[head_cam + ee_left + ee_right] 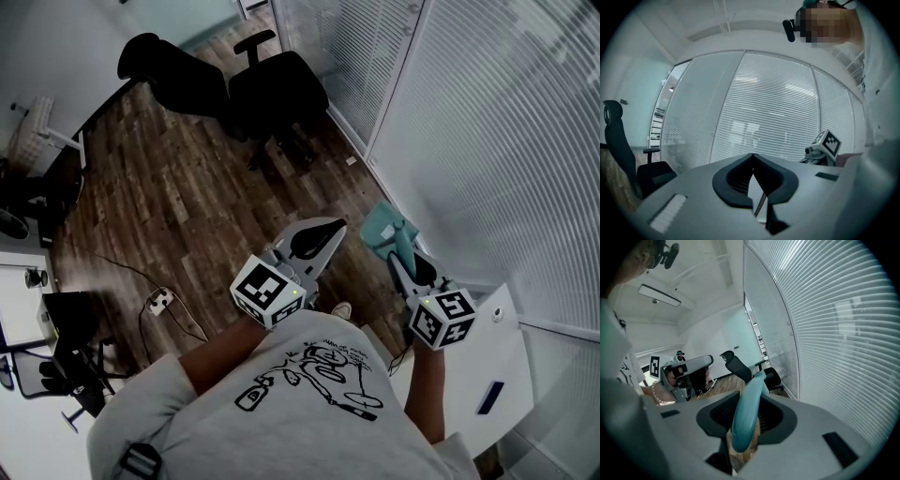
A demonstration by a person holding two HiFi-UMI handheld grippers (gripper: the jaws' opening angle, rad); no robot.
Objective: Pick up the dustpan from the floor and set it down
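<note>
While my right gripper (pixel 408 258) is clamped on it, the teal dustpan (pixel 387 228) hangs clear of the wood plank floor (pixel 187 206), just beside the wall of white slatted blinds (pixel 487 141). In the right gripper view the jaws stand part-way open, pressed on either side of the dustpan's rounded handle (pixel 745 413). The handle runs up between them, its butt end sticking back toward the camera and the pan end pointing away. From the head view I see the pan out beyond the jaw tips, nearer the blinds than anything else I hold. My left gripper (pixel 328 232) is beside the right one, on the side away from the blinds and not touching the dustpan. In its own view the jaw tips meet with nothing between them, and the blinds fill the background. Each gripper's marker cube (pixel 269 292) sits close to my grey printed shirt (pixel 309 394). A white table (pixel 487 361) stands against the foot of the blinds by my right arm, with a small dark object (pixel 495 397) on it. Two black office chairs (pixel 272 94) sit farther along the blinds. A white power strip (pixel 159 300) lies on the floor well away from the blinds.
</note>
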